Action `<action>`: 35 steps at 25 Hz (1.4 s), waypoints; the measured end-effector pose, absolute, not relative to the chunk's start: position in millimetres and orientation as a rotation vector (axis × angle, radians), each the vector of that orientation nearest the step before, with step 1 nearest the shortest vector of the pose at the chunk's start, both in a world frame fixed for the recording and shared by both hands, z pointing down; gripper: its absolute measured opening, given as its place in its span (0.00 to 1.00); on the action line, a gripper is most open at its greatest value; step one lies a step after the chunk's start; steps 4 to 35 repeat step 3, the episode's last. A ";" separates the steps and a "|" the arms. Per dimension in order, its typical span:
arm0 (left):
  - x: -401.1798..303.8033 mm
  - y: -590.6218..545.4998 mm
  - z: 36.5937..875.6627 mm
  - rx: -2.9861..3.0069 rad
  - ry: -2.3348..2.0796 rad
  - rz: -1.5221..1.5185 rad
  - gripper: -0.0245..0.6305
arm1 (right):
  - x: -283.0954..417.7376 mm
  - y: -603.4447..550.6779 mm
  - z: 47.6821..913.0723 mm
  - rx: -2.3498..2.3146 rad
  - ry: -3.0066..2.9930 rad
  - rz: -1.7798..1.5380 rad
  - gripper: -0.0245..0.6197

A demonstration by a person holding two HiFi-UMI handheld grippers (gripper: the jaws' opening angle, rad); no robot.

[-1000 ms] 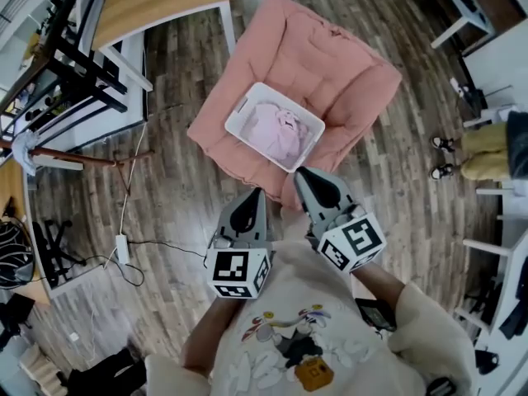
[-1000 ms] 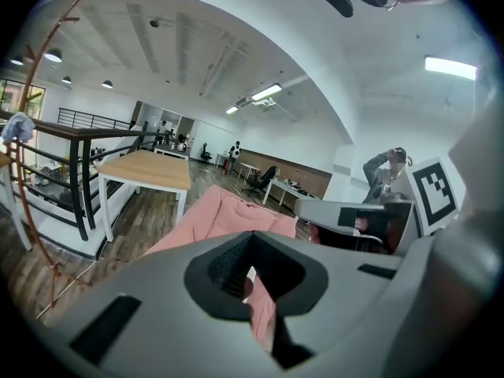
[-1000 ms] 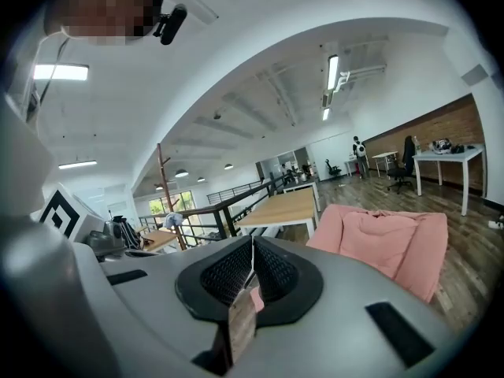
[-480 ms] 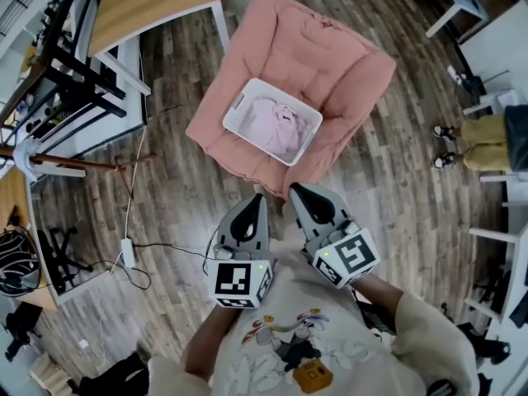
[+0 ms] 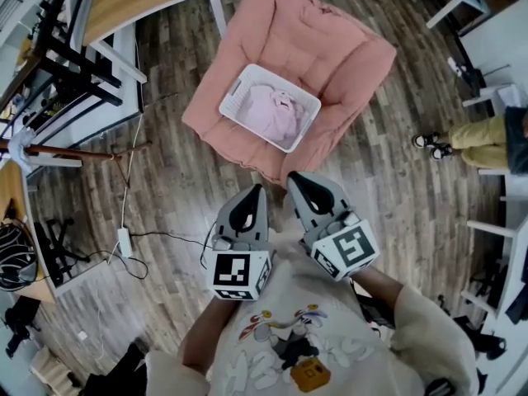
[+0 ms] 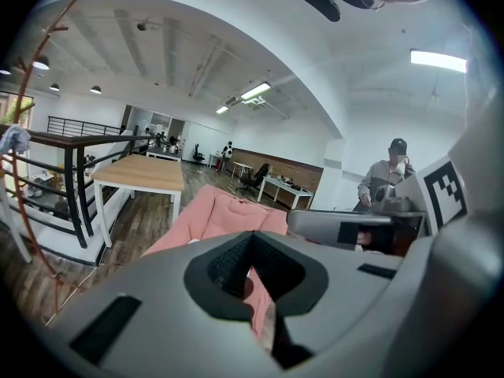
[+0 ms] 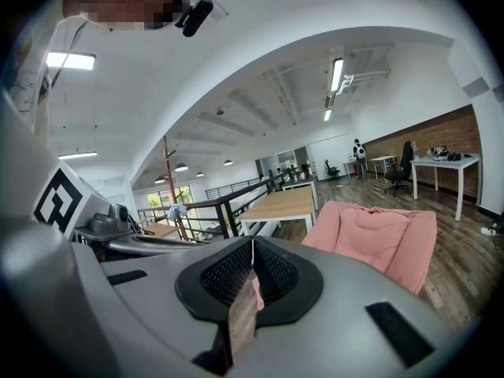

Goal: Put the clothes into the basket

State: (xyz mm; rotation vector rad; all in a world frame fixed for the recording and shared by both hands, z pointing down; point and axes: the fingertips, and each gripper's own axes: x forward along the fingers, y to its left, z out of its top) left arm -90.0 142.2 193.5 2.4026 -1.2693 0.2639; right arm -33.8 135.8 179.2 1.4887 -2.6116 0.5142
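Judging by the way they slump, the clothes (image 5: 279, 114) are soft, light and limp; they would sag and drape from any pinch, and would hardly slip from ribbed pads; a raised fold near the top of the heap looks the best place to take hold, rather than a flat stretch; nothing about them seems fragile; they show as a pale pink crumpled bundle filling most of the white basket (image 5: 235, 103), which has a slotted grip at its left end; the basket sits on a salmon cushion (image 5: 330, 52) on the wood floor, upper centre of the head view, so the clothes appear to be in already; the left gripper (image 5: 255, 191) and right gripper (image 5: 297, 179) hang at lower centre, side by side before the person's chest, well apart from the basket; each gripper's own view shows its jaws pressed together with nothing between them, only cushion and floor seen past the tips
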 end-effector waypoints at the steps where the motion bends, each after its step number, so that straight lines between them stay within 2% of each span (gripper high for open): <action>1: -90.5 142.2 195.5 2.401 -1.268 0.263 0.04 | -33.8 136.0 180.6 1.491 -2.608 0.513 0.08; 35: -91.4 141.8 199.3 2.397 -1.263 0.261 0.04 | -34.0 136.2 183.1 1.495 -2.602 0.510 0.08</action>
